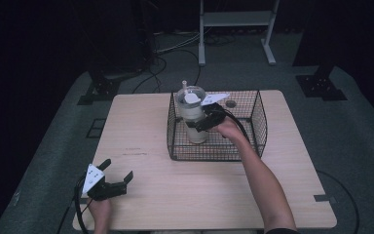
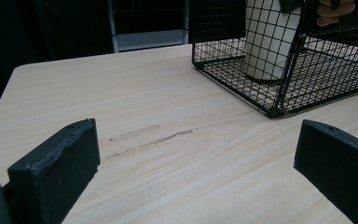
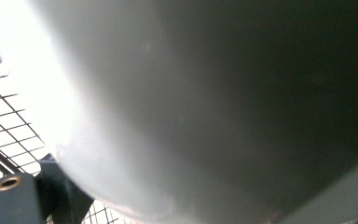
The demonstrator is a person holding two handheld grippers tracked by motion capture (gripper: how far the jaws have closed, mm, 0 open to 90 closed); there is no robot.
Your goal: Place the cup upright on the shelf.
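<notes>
From above, a pale cup (image 1: 195, 119) is seen upright in the wire basket (image 1: 258, 122) on the table (image 1: 185, 195), clamped by the right gripper (image 1: 200, 121). The left gripper (image 1: 116, 171) is held low, jaws apart. Its own view shows them parted over bare wood. The right gripper view is crowded by the cup (image 3: 214, 102).

no readable text, labels, brands or numbers on anything in view

Cream tumbler (image 1: 195, 119) with clear lid, upright inside black wire basket (image 1: 258, 117), at its left end.
</notes>
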